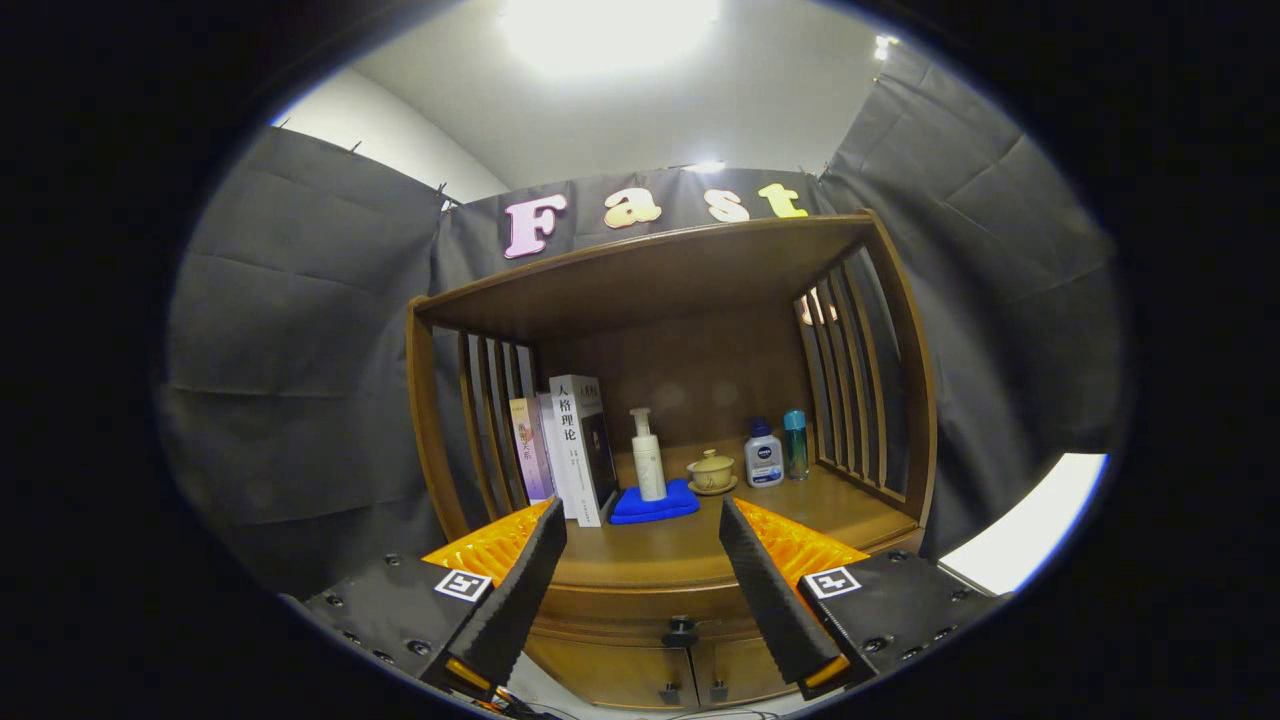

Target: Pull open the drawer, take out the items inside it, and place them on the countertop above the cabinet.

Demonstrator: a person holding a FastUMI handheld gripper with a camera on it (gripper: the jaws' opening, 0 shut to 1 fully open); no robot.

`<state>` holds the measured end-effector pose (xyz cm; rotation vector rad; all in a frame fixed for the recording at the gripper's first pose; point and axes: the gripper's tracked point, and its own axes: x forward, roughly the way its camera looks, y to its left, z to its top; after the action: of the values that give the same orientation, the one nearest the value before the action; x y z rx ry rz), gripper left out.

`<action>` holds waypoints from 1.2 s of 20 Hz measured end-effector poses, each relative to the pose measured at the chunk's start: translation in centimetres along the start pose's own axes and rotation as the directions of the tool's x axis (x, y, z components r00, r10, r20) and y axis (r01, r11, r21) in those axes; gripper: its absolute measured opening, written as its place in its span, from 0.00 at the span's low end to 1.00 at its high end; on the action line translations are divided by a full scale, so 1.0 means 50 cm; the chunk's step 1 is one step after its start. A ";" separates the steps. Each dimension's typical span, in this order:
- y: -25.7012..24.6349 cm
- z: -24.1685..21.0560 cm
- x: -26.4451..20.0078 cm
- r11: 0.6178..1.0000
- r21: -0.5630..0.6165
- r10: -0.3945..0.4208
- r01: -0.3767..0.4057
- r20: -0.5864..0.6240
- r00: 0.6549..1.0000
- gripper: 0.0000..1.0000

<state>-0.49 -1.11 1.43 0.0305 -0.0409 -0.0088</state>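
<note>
The gripper (pixel 642 535) stands wide open, holding and touching nothing. Between and just beyond its fingers (pixel 525 585) lies the closed drawer (pixel 640 615) with its dark knob (pixel 680 631), below the cabinet's countertop (pixel 650 550).

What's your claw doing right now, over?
Claw open, holding nothing. Drawer knob just ahead between the fingers, drawer shut. Nothing blocking the knob.

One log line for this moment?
stage: approach | tongs: open, empty | drawer: closed | drawer knob: between fingers, untouched
</note>
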 end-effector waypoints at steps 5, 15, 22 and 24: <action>-0.003 0.003 0.003 1.000 -0.003 -0.004 0.004 0.007 1.000 0.98; -0.022 -0.062 0.035 0.998 -0.055 -0.026 0.024 -0.032 0.999 0.98; -0.023 -0.156 0.112 0.996 -0.088 0.003 -0.010 -0.086 0.996 0.98; -0.026 -0.180 0.127 0.996 -0.088 -0.001 -0.007 -0.094 0.996 0.98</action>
<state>6.22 -2.20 -7.36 -0.0578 0.0539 -0.0062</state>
